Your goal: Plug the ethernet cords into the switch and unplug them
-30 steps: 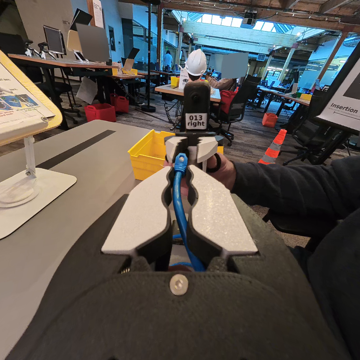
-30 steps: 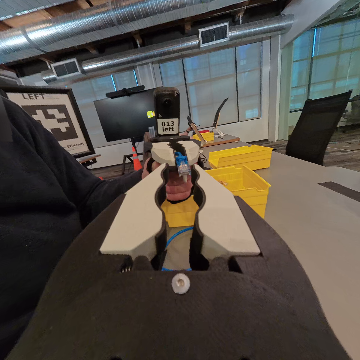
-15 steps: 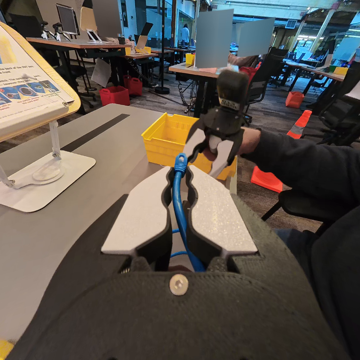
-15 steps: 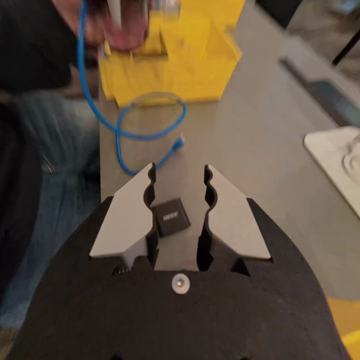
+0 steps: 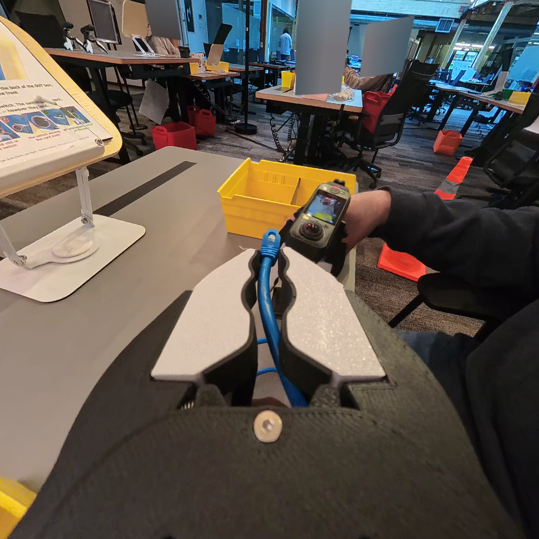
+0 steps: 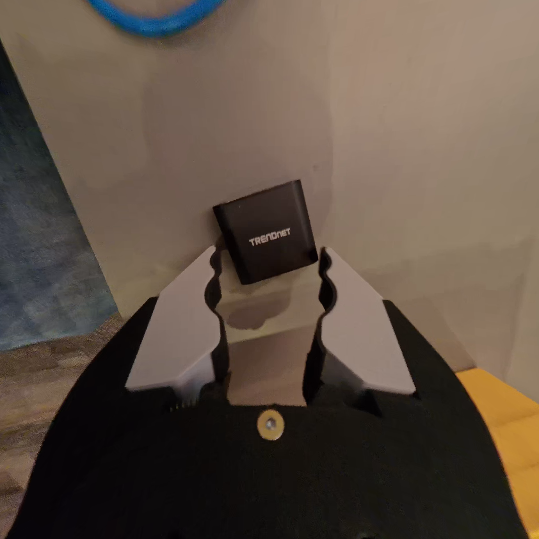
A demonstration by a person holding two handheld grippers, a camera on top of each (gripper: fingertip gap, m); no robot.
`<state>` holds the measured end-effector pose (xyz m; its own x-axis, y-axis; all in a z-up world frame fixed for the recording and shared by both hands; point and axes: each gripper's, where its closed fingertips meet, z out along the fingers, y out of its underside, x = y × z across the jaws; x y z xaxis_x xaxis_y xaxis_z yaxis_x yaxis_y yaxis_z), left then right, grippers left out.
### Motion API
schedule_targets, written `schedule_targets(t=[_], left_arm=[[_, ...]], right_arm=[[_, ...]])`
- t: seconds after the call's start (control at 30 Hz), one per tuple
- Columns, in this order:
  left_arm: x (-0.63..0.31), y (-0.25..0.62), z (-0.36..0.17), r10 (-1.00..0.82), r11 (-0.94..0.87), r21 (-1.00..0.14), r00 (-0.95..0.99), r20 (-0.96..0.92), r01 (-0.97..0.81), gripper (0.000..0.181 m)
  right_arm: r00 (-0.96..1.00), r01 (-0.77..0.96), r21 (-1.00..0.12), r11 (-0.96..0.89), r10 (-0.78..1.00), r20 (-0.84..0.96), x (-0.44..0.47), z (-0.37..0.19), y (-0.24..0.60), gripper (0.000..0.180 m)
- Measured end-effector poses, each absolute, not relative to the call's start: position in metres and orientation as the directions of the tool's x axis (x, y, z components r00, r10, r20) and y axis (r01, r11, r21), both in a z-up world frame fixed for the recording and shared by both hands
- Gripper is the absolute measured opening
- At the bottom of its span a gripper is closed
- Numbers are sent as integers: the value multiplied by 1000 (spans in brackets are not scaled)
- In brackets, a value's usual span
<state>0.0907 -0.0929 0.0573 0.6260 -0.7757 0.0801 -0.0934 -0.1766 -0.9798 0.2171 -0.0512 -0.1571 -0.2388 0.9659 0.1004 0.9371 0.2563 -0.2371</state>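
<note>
The left tongs (image 5: 267, 256) are clamped on one blue cord (image 5: 267, 297) just behind its plug (image 5: 270, 237), which pokes out at 12 o'clock; the cord looks limp and light, so gripping at the stiff boot seems best. The right tongs (image 6: 268, 253) stand apart over the desk (image 6: 408, 145), straddling one small black switch (image 6: 267, 233) at 12 o'clock. It looks light, smooth and likely to slide, so take it by its side walls.

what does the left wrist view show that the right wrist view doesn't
Only the left wrist view: the left tongs shut on the blue ethernet cord, its plug sticking out past the tips, the yellow bin, and the white stand.

Only the right wrist view: the open right tongs poised over the black switch.

Both: the grey table and blue cord.
</note>
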Motion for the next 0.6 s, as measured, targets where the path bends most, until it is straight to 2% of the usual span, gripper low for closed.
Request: schedule_targets(t=[0.03,0.4,0.53,0.6], left_arm=[[90,-93,57,-776,-176,-980,626,81,-91,11],[86,-96,54,-773,-178,-980,629,83,-91,11],[84,-97,55,-770,-177,-980,633,82,-88,11],[82,-99,57,-770,-172,-982,633,80,-84,11]], right_arm=[[-227,936,-255,243,970,89,214,-157,-51,63],[-152,926,-346,152,988,28,194,-157,-54,59],[-182,871,-462,167,983,13,168,-156,-66,59],[-217,841,-506,192,976,10,161,-161,-74,69]])
